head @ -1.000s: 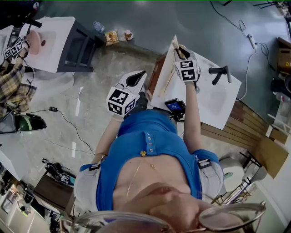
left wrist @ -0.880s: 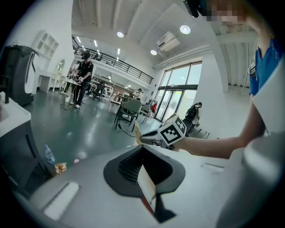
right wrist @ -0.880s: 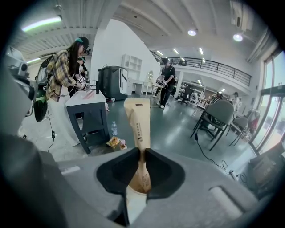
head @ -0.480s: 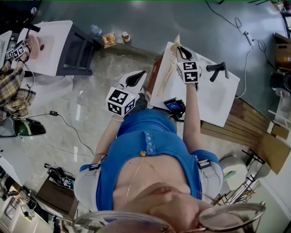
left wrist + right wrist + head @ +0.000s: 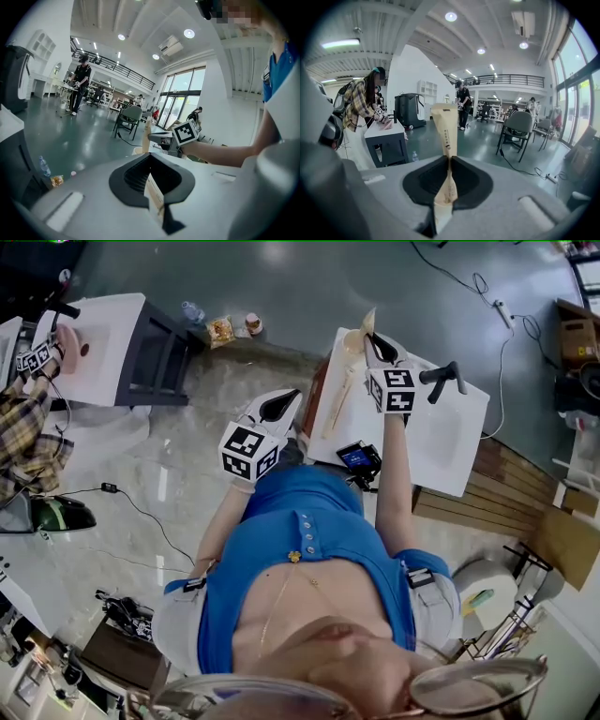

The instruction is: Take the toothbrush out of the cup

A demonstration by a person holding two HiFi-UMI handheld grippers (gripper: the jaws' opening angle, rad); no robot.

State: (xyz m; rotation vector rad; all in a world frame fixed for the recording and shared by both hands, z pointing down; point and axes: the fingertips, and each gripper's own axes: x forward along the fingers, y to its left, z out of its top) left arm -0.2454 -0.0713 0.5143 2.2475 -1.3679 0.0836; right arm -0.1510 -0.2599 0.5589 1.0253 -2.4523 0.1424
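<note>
My right gripper (image 5: pixel 369 341) (image 5: pixel 449 160) is shut on a toothbrush in a tan paper wrapper (image 5: pixel 343 381) (image 5: pixel 444 123). It holds the toothbrush slanted above the left end of the white washbasin counter (image 5: pixel 441 451). In the left gripper view the wrapped toothbrush (image 5: pixel 145 136) stands above a pale cup (image 5: pixel 137 151). My left gripper (image 5: pixel 280 402) (image 5: pixel 150 158) hangs left of the counter over the floor. Its jaws are shut, with only a thin pale strip showing in the seam between them.
A black faucet (image 5: pixel 442 381) stands on the counter and a small dark device (image 5: pixel 357 457) sits at its near edge. At far left another person works at a second white counter (image 5: pixel 108 343). A bottle (image 5: pixel 190 310) and snack packets (image 5: pixel 221 330) lie on the floor.
My right gripper has lifted the wrapped toothbrush a little higher and tilted it. The left gripper has stayed where it was.
</note>
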